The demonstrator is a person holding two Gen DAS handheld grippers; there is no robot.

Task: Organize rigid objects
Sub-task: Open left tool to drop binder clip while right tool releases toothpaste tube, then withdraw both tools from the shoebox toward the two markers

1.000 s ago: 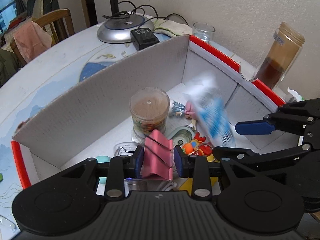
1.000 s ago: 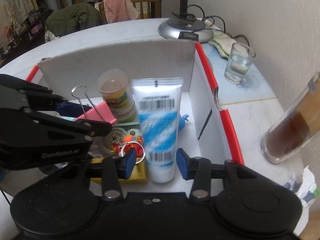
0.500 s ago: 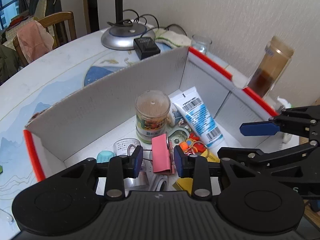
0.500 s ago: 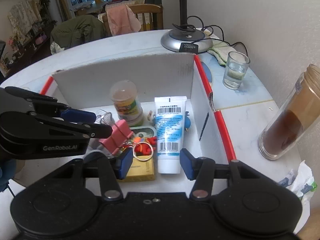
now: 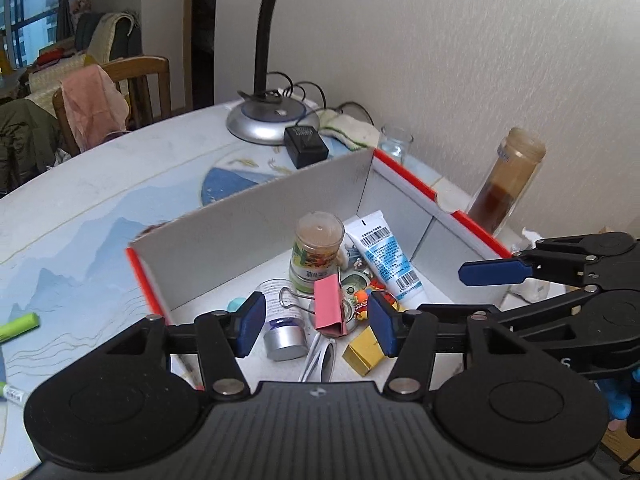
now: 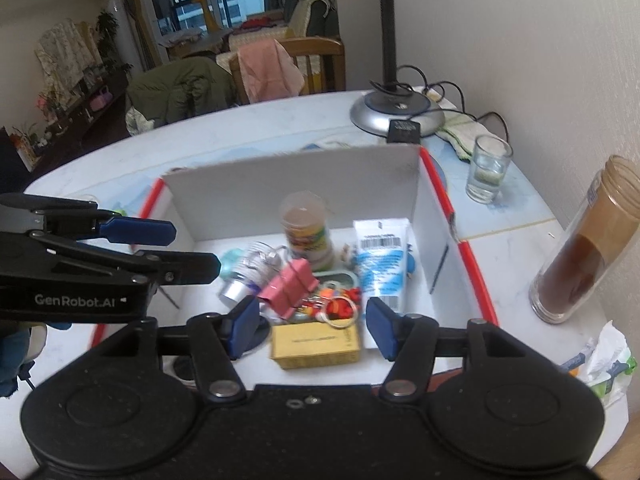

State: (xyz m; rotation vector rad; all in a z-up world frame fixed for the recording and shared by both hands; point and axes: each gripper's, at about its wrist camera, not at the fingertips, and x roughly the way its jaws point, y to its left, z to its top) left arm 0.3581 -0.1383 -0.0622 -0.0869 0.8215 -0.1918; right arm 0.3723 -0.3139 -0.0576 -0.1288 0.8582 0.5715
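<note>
**Q:** Contents of the box (image 5: 256, 216), please?

**A:** White cardboard box with red edges, standing on the worktop (image 5: 100, 184). Inside it: a round jar (image 5: 318, 252) upright near the back wall; a white and blue tube (image 5: 386, 254) lying flat just beside the jar, on the side nearer the room wall; a pink binder clip (image 5: 329, 309) resting among a keyring with small bright charms (image 6: 338, 306); a small bottle with a silver cap (image 5: 282, 322) on its side; a yellow packet (image 6: 316, 344) at the near edge.

**Q:** State of each gripper?

**A:** Left gripper (image 5: 316, 328): jaws opening, blue pads apart, above the box; the binder clip shows between them but neither pad presses on it. Right gripper (image 6: 306, 326): jaws opening, pads apart, nothing clamped; the yellow packet and keyring lie below the gap.

**Q:** Surroundings outside the box?

**A:** Desk lamp (image 5: 272, 120) behind the box; glass of water (image 6: 488, 168) and tall brown jar (image 6: 584, 248) beside the wall; green pen (image 5: 18, 326) on the worktop at the far left.
</note>
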